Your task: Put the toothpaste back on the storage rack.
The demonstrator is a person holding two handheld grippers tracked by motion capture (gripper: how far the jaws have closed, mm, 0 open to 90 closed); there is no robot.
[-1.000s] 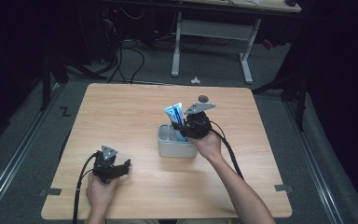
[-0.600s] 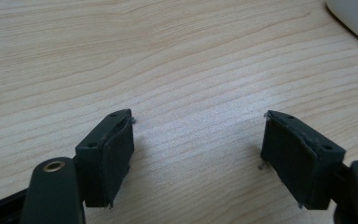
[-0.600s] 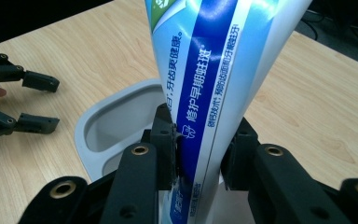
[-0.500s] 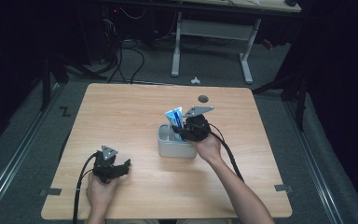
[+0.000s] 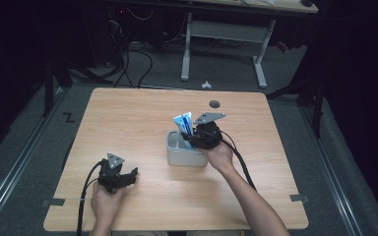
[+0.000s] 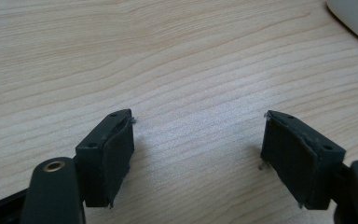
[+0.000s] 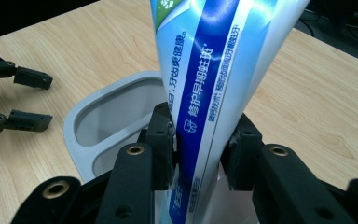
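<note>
A: What sits on the wooden table [image 5: 142, 113]?

B: A grey holder [image 5: 179, 153] with two open compartments stands a little right of the table's middle. A toothpaste tube [image 5: 184, 124], white and blue with printed lettering, stands upright at its right end, rising above the rim.

A: Where is the right gripper [image 5: 202, 139]?

B: In the high view it is over the right end of the holder, held by a hand whose forearm comes up from the near edge. In the right gripper view its two black jaws are closed against the tube from either side, low on the tube's body, just above the holder's rim. The tube's lower end goes down behind the jaws, so I cannot tell whether it touches the bottom.

A: And the left gripper [image 5: 119, 178]?

B: It is near the table's near left corner, well apart from the holder, held low over bare wood. In the left gripper view its jaws stand wide apart with nothing between them, and a pale corner of the holder shows at the far right.
</note>
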